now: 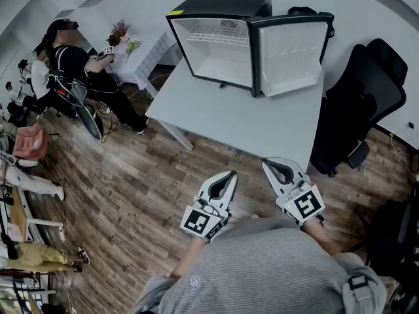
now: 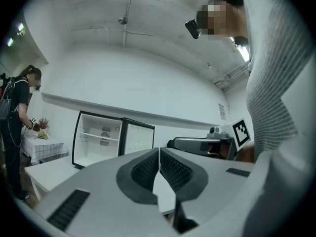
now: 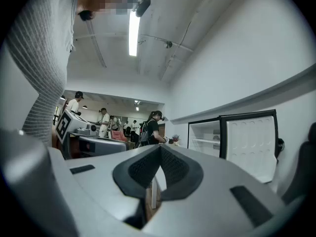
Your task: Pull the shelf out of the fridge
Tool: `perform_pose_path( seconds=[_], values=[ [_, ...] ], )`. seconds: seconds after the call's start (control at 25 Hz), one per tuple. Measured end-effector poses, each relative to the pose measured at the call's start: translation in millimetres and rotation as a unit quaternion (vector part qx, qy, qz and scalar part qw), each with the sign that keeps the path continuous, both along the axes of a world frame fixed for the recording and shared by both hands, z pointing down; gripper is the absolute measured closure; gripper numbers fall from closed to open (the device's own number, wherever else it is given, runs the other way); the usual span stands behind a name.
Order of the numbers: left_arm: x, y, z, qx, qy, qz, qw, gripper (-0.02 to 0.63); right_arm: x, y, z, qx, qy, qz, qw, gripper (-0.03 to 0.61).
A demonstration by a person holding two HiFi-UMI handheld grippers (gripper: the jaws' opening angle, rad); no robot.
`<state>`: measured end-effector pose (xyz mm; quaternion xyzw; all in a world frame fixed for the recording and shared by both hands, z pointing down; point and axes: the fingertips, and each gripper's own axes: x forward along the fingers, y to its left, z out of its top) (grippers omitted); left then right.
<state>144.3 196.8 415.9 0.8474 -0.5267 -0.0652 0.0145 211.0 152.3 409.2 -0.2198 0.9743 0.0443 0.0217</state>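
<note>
A: Head view first. Where does the shelf lie from the claws?

B: Well ahead of both. The fridge (image 1: 222, 5) stands at the far side of the white table (image 1: 249, 120), its door (image 1: 291, 57) swung open to the right. The shelf (image 1: 216, 41) shows as a pale wire rack high in the cavity. The left claw (image 1: 232, 174) and right claw (image 1: 265, 163) hang low by the body, short of the table's near edge, with their tips angled toward each other.

A: Which one is better placed?

B: The left, I'd say. The opening lies ahead of it and a touch to its left, while the right claw has the open door ahead of it.

A: Left gripper view?

B: The pads meet with nothing between them, so that claw is closed and empty. The fridge sits above and to the left of the tips, well apart. The shelf runs side to side across the cavity, its front edge facing this way.

A: Right gripper view?

B: The same: jaws together, gripping nothing. Here the fridge lies to the right of the tips, the door at the right with the cavity to its left, and the shelf is a thin pale line across it.

A: So what does the move turn on?

B: As I judge it, a long reach forward over the table with the jaws opened. Then a grip on the front edge and a pull straight back, at right angles to the shelf's long axis.
</note>
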Motion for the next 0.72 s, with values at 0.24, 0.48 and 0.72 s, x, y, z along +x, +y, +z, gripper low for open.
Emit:
perform_pose_path(
  seconds=[0.24, 0.48, 0.72],
  values=[
    [-5.2, 3.1, 14.0, -0.013, 0.001, -0.003, 0.9999, 0.597, -0.9, 1.6, -0.6, 0.001, 0.001, 0.001, 1.0, 0.566],
    [-3.3, 6.2, 22.2, -0.02, -0.007, 0.0, 0.9998, 0.597, 0.7, 3.3, -0.8, 0.001, -0.002, -0.002, 1.0, 0.566],
    [-3.9, 6.3, 19.7, -0.016, -0.01, -0.001, 0.9998, 0.597, -2.4, 4.8, 0.0, 0.003, 0.002, -0.009, 1.0, 0.566]
  ],
)
